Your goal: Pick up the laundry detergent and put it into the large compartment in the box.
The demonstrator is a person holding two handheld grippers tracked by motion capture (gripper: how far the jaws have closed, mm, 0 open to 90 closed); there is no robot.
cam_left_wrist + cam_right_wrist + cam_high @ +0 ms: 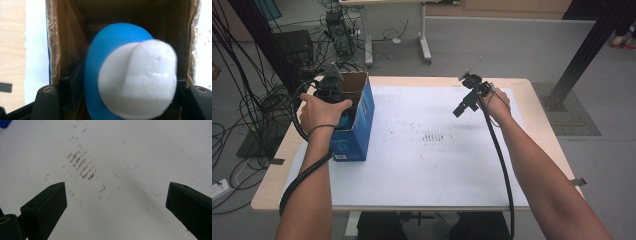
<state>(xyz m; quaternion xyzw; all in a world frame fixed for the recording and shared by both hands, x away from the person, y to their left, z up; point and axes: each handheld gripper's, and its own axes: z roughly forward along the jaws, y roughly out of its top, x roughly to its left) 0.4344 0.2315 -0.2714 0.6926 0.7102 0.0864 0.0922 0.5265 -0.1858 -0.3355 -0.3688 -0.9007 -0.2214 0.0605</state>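
- The left claw (343, 116) reaches down into the open top of a blue cardboard box with a brown inside (361, 127), which stands at the left edge of the desk (422, 175), on its white cover sheet.
- Between this claw's black jaws sits a rounded blue plastic object with a white cap (120, 75), inside the box, between its brown walls.
- The jaws stand close at either side of the object; whether the pads press on it cannot be told.
- The right claw (463, 106) is held over the far right part of the desk, well apart from the box.
- Its jaws are spread wide with nothing between them; below them lies the bare white sheet with a patch of small brown marks (82, 165).
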